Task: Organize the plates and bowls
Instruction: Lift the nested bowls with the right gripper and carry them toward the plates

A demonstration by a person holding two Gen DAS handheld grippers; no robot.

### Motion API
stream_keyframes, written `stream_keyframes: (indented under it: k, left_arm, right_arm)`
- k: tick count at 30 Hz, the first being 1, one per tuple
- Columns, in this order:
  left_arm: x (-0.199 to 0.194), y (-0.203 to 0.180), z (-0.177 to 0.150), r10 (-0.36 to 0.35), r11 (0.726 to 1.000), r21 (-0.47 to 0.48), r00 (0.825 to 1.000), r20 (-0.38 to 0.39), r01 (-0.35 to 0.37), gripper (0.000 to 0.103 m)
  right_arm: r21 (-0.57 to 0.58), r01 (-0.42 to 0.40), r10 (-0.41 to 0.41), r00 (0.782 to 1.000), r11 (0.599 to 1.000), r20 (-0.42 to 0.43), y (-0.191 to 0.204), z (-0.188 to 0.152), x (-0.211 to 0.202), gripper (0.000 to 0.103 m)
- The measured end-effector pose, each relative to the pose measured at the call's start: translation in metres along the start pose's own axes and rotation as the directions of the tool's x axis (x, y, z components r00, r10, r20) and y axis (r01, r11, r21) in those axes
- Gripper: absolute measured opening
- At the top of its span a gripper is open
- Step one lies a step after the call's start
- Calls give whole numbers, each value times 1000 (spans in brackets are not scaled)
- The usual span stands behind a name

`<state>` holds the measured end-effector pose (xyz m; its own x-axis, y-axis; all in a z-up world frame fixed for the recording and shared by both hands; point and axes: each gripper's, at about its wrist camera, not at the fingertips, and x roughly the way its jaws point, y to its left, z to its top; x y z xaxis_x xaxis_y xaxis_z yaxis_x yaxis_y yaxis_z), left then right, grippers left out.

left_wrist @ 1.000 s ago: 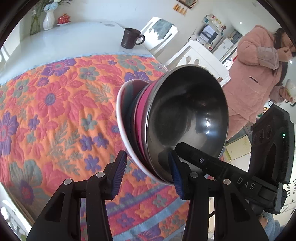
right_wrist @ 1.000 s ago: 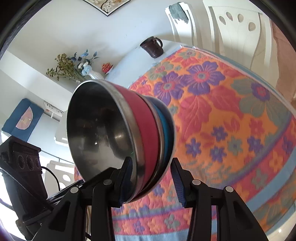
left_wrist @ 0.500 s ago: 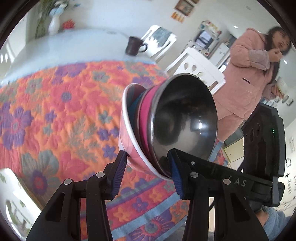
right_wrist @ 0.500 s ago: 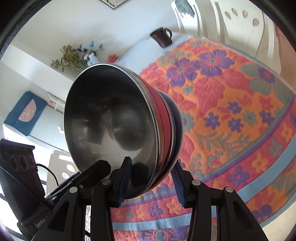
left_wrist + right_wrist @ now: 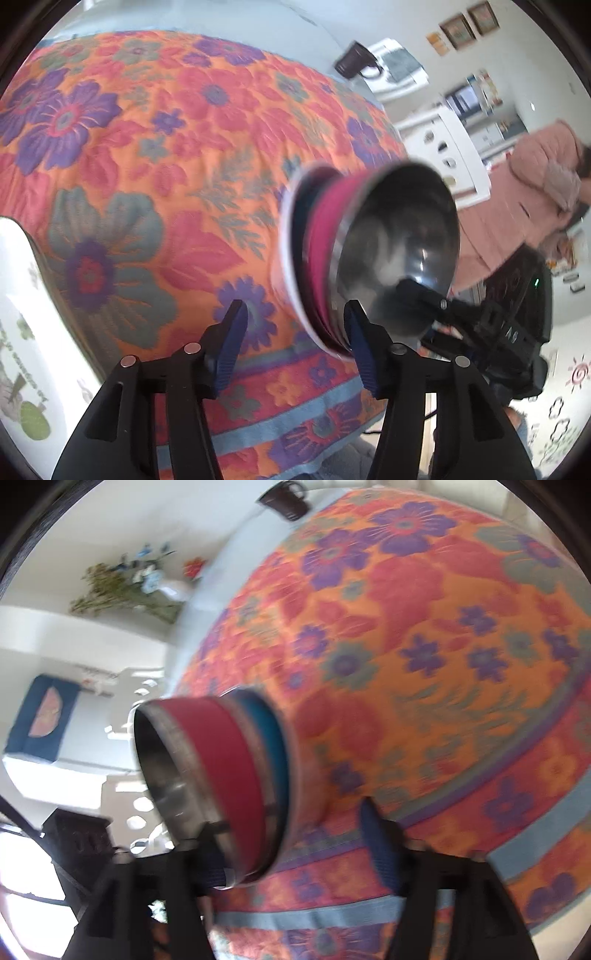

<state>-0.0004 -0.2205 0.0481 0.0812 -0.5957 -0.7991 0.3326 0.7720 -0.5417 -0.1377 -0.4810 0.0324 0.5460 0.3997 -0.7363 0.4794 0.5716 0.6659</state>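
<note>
A nested stack of dishes (image 5: 332, 254), with a steel-lined bowl in a magenta-red shell (image 5: 225, 771) on top, a teal bowl (image 5: 271, 734) under it and a white plate (image 5: 286, 258) at the base, is tipping on its side above the near edge of the orange floral tablecloth (image 5: 155, 155). In the left wrist view the steel mouth is facing right, toward a person in a pink padded coat (image 5: 517, 206), and the stack's axis is running roughly level; in the right wrist view the mouth is facing left, toward the room.

The left gripper (image 5: 295, 343) is standing partly apart, its jaws having just been opening: the stack's lower rim is sitting between them against the right-hand blue pad (image 5: 360, 350), while the left-hand pad is clear of the plate. The right gripper (image 5: 291, 856) has just been opening much wider; the rim is lying against its left-hand finger, probably loose given the blur, and the other pad (image 5: 380, 845) is well away.

White letters on the right gripper's black body are too blurred to read. A dark brown mug (image 5: 354, 61) is standing at the table's far end.
</note>
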Motion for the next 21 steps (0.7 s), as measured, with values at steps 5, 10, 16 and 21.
stream_keyframes:
  k: [5,10,16,21]
  left_arm:
    - [3,1,14,7,999,-32,1000,9,-7,52]
    - [18,10,21,8,997,-70,999,-53,-12,52]
    - [27,7,24,14,997,-68,997,-71,-19,52]
    - [40,-3,25,0,998,-58,994,-106,-6,50]
  right_arm:
    - [-2,-8,8,1000,1000,-23,-5,5,10,77]
    - [43,-56,58,997,997,-45,-14,10,20,77]
    - [77,-124,125,992,989,-15,-18,18,25,77]
    - [81,-187,189,982,979,-18,-19,17,29,68]
